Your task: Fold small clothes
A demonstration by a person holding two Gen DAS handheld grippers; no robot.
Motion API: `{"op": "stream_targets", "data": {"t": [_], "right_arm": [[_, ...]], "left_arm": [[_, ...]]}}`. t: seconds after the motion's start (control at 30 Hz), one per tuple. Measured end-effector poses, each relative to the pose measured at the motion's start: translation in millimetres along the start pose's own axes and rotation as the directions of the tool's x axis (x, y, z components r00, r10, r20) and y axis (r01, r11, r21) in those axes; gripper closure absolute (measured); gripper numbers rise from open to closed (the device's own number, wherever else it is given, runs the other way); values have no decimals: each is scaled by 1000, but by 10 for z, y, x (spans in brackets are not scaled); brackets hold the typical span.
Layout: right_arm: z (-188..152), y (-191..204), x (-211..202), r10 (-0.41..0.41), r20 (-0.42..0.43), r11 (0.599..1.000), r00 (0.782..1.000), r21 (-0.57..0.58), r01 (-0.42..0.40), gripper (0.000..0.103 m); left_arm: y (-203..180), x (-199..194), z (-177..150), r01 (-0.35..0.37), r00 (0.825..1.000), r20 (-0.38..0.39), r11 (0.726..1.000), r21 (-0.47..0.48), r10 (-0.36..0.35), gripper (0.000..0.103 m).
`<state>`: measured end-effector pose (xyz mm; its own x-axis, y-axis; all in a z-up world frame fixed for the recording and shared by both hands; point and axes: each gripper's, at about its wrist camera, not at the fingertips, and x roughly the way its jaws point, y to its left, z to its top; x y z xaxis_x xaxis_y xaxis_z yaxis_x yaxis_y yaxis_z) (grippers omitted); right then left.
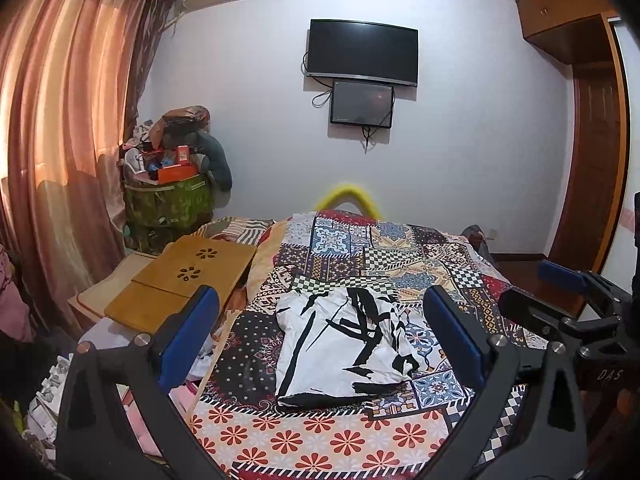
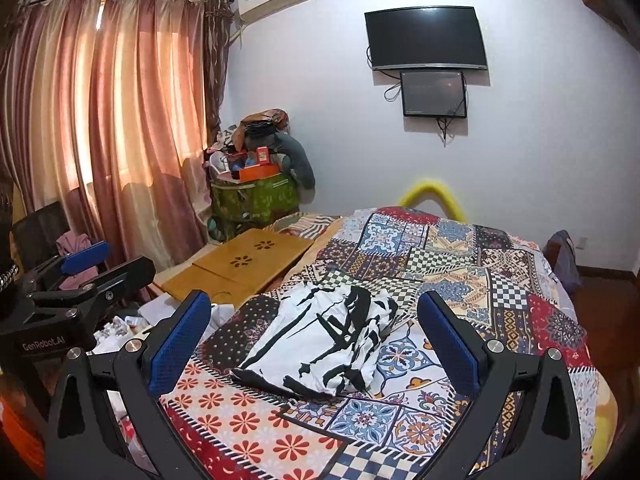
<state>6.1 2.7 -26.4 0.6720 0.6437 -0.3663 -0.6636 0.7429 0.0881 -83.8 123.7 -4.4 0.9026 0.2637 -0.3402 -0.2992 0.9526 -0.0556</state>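
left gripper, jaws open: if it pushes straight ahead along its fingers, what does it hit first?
Probably the black-and-white garment lying on the patchwork bedspread; it sits between the open fingers of the left gripper in its own view. Depth is unclear; a flatter heading could pass over it toward the wall.

Soft creased cloth garment (image 1: 340,344) on matt printed quilt (image 1: 320,436); smooth wood tray (image 1: 180,280).

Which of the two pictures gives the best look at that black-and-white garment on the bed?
The left wrist view: the garment lies nearly square-on between the open tongs, its whole outline showing. The right wrist view shows it too, but slanted and more bunched.
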Motion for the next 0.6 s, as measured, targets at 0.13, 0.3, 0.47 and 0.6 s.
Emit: {"op": "stream_targets", "data": {"t": [0.13,0.3,0.47,0.6], "right_arm": [[12,9,2,-1,-2,1000,1000,2,1,1],[9,-2,3,-7,-2,1000,1000,7,7,1],[-9,-2,3,-11,-3,1000,1000,11,11,1],[-10,-10,0,-13,-3,1000,1000,19,13,1]], "left_arm": [[3,2,0,0,1000,1,1000,-1,0,0],[2,10,3,3,1000,-4,1000,-10,-3,0],[-10,29,19,2,1000,-11,1000,-12,-2,0],[-8,28,22,9,1000,-12,1000,-22,-9,0]]}}
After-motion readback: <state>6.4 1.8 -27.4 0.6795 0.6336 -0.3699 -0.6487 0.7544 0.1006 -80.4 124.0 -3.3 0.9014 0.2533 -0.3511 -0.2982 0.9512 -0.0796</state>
